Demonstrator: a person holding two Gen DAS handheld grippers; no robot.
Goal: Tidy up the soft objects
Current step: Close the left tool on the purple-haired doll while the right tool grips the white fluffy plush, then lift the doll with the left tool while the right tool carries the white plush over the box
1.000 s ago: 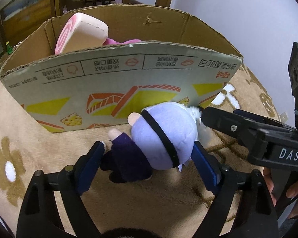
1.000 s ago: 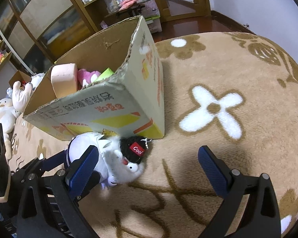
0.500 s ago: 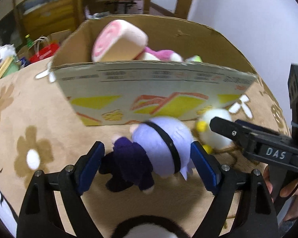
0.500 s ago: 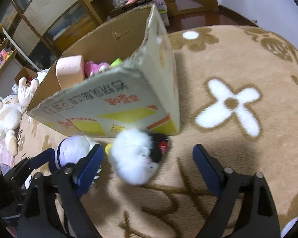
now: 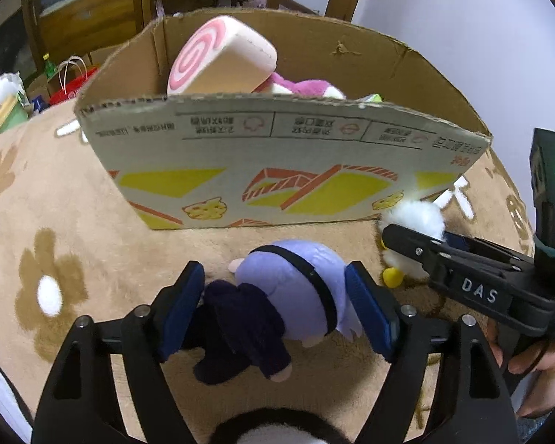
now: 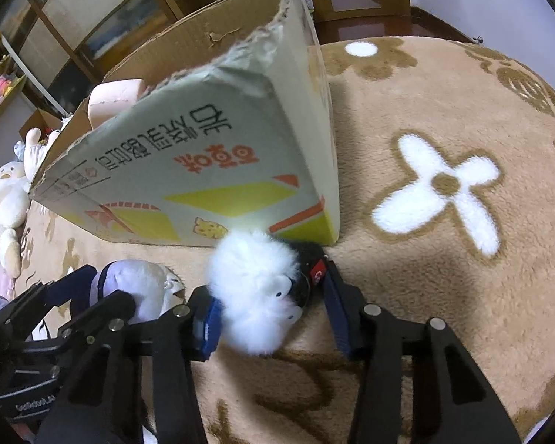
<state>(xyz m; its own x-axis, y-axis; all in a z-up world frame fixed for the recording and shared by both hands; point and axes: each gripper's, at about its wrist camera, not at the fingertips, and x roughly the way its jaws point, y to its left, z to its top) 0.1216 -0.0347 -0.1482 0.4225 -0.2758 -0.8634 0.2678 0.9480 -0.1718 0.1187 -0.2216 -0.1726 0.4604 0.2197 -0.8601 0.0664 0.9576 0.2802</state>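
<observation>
The left gripper (image 5: 275, 307) has been closing a little and its blue pads now press both sides of the purple doll (image 5: 277, 296), which lies on the rug (image 5: 74, 244) just in front of the box (image 5: 277, 170). The right gripper (image 6: 270, 310) has just closed in fast and squeezes the white fluffy toy (image 6: 255, 285) on the rug, right at the box's corner. Inside the box lie a swirl-roll cushion (image 5: 222, 61) and a pink plush (image 5: 307, 87).

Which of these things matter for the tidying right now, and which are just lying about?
In play: purple-headed doll between left gripper pads; fluffy white toy in right gripper; cardboard box.
Lying about: cream plush; red bag; shelves.
</observation>
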